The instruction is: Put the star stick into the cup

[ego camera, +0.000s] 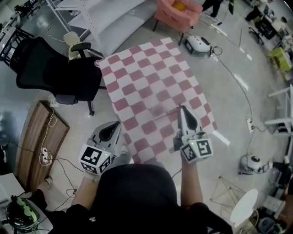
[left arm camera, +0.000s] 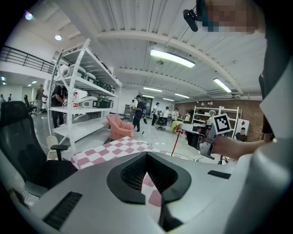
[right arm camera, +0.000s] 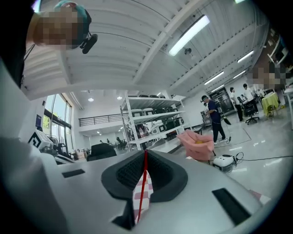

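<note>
A table under a pink-and-white checked cloth (ego camera: 155, 77) lies in front of me. My right gripper (ego camera: 182, 109) hovers over its near right part, shut on the star stick (right arm camera: 143, 187), a thin red rod that runs along the seam of its jaws. In the left gripper view the star stick (left arm camera: 176, 142) hangs down from the right gripper (left arm camera: 182, 129), its star end up by the tips. My left gripper (ego camera: 116, 123) is at the cloth's near left corner, shut with nothing in it (left arm camera: 146, 156). No cup shows in any view.
A black office chair (ego camera: 55, 73) stands left of the table and a wooden board (ego camera: 39, 137) lies on the floor beside it. A white shelf rack (left arm camera: 78, 91) and a pink armchair (ego camera: 176, 11) stand beyond. A white floor device (ego camera: 199, 45) and cables lie to the right. People walk far off.
</note>
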### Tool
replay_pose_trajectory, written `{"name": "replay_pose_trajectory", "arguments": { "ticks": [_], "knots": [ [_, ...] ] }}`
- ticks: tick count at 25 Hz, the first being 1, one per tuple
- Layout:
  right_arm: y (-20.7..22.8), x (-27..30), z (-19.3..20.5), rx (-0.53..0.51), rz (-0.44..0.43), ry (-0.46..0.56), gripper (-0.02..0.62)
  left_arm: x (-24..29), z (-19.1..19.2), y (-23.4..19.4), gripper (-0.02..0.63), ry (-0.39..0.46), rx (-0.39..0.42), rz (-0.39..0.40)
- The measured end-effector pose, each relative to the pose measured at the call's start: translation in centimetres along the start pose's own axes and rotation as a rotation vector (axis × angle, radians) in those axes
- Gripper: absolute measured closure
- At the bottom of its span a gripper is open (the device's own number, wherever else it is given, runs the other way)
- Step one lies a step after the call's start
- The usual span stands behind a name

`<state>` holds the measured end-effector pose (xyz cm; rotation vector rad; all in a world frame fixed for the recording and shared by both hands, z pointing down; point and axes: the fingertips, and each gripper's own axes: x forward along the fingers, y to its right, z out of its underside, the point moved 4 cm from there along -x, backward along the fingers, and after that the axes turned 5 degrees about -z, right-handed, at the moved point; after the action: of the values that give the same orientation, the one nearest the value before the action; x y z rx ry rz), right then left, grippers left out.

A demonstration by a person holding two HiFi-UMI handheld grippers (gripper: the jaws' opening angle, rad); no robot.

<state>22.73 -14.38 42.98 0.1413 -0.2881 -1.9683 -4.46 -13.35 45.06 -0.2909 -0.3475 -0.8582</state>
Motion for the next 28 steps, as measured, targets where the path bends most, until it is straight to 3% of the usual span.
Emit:
{"name": "replay_pose_trajectory", "arguments": {
  "ticks": [11,21,28],
  "knots": [
    [3.8,2.3,3.3,0.049,-0.076,-0.072,0.569,-1.1,2.2,1.0,0.566,-0.056,-0.053,-0.121],
    [5.7,3.5,8.8,0.082,-0.07,-0.194,0.569,-1.5,3.4,1.8,0.566,-0.079,-0.08,-0.165],
    [7.7,4.4,10.0,0.138,-0.054,-0.198,0.568,-1.6,4.3,1.8,0.566,-0.093,-0.108,-0.185]
  ]
}}
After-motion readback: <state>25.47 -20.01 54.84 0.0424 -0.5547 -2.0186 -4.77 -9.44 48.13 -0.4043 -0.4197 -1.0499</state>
